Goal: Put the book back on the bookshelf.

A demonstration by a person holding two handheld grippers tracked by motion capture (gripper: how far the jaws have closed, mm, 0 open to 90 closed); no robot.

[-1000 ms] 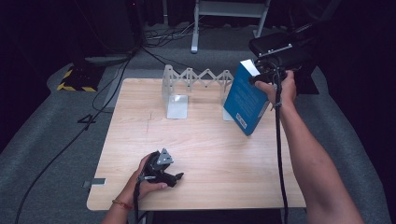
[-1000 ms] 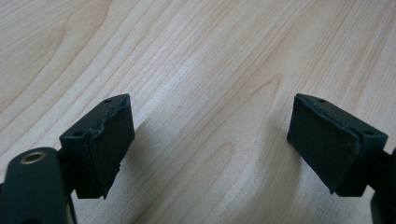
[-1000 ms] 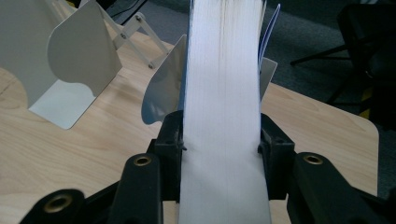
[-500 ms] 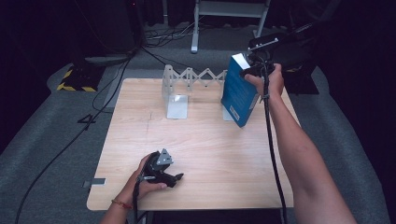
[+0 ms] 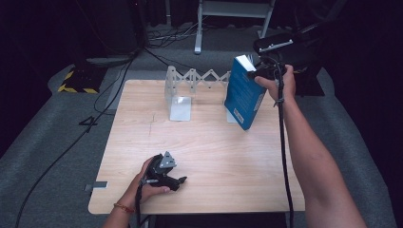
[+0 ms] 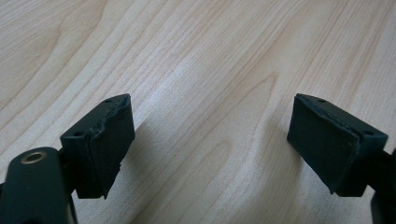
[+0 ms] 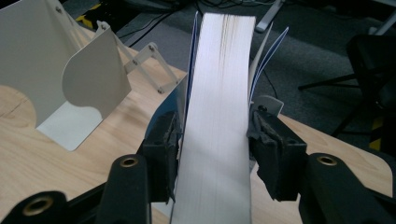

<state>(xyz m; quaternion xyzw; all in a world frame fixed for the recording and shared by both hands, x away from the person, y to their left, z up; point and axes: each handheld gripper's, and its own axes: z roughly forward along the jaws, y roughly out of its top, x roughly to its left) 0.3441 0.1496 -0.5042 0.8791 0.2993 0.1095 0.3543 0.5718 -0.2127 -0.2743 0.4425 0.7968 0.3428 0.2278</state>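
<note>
A thick blue book (image 5: 242, 97) stands tilted at the back right of the wooden table (image 5: 209, 156), its lower edge by the white folding book rack (image 5: 178, 92). My right gripper (image 5: 254, 73) is at the book's top corner. In the right gripper view the white page block (image 7: 217, 93) sits between the jaws of the right gripper (image 7: 215, 126). The jaws have just been opening a little, the covers flare out, and both pads still touch the book. My left gripper (image 5: 178, 180) rests on the table near the front edge, with the jaws of the left gripper (image 6: 210, 135) open over bare wood.
The rack's white end plate (image 7: 70, 88) stands left of the book, its zigzag links running along the table's back edge. Cables (image 5: 109, 95) and a yellow-black block (image 5: 76, 80) lie on the grey floor to the left. Dark stands rise behind the table.
The right hand has shifted the book slightly left toward the rack and set it more upright. The left hand and its gripper have stayed still.
</note>
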